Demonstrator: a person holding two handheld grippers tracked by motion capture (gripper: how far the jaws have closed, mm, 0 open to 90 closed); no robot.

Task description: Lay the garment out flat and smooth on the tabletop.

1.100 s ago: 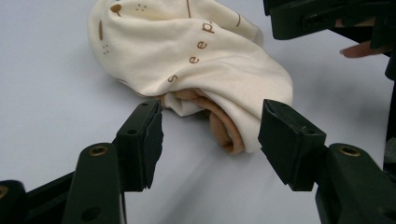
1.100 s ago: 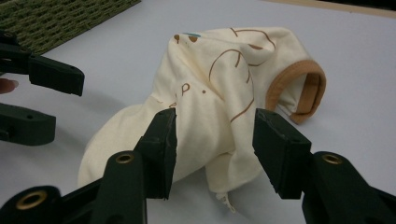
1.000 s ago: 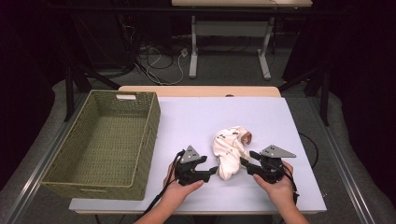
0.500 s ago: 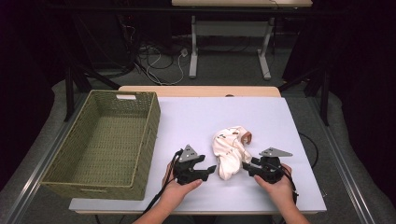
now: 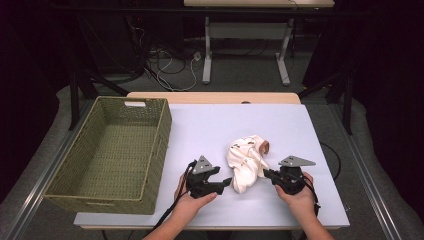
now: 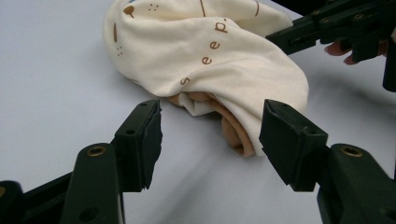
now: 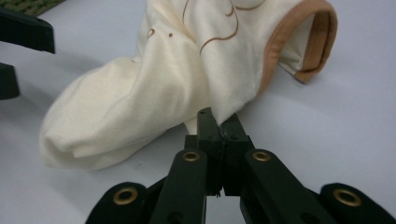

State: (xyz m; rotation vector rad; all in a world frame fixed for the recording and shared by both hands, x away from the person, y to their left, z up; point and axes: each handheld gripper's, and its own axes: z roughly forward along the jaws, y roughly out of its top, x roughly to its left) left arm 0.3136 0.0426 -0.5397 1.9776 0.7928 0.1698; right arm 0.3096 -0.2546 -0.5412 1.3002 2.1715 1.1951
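Right gripper view shows the right gripper [image 7: 218,122], its jaws just closed since a second ago, pinching a cream garment [image 7: 154,88] edge whose clamped bit is hidden, while the left gripper [image 6: 210,126] waits open, its hand low on the white table [image 5: 210,125] beside a wicker basket [image 5: 112,155].
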